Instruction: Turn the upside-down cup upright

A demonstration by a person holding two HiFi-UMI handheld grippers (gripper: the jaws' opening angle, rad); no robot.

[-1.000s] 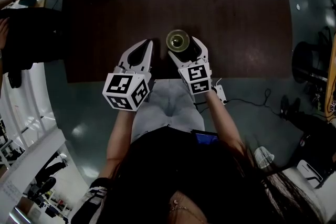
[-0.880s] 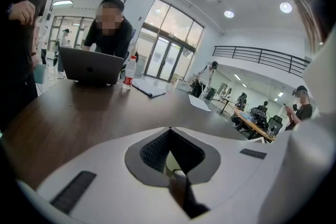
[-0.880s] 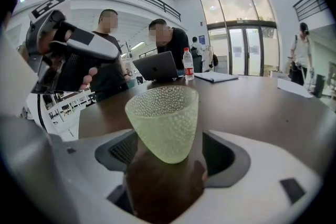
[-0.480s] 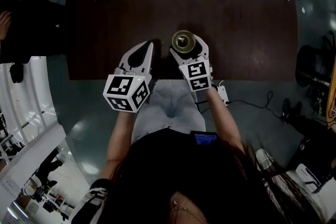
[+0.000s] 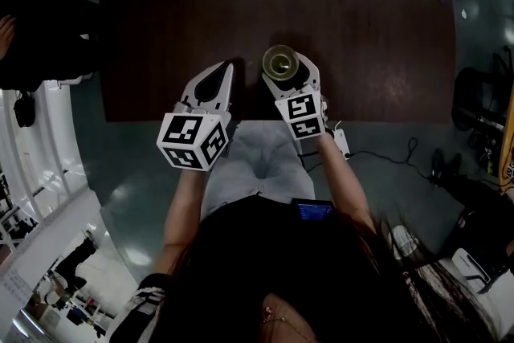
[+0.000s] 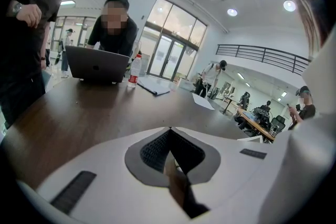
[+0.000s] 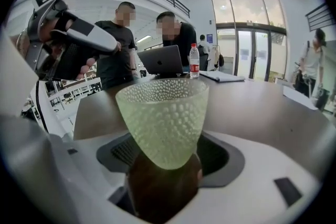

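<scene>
**Cup upright in the right gripper, near the table's front edge**

The pale green dimpled translucent cup [image 5: 279, 63] [image 7: 163, 118] is seen standing mouth-up on the dark brown wooden table [image 5: 353, 28], close to the edge nearest the person. The right gripper [image 5: 289, 72] [image 7: 167, 150] is pinched on its narrow lower part, one jaw on each side, while the wide rim is left clear above the jaws. The left gripper [image 5: 227, 68] [image 6: 169, 131] is held just to the left of the cup, apart from it, over the same table edge. Its jaws are pressed together at the tips, and nothing is held between them.
</scene>
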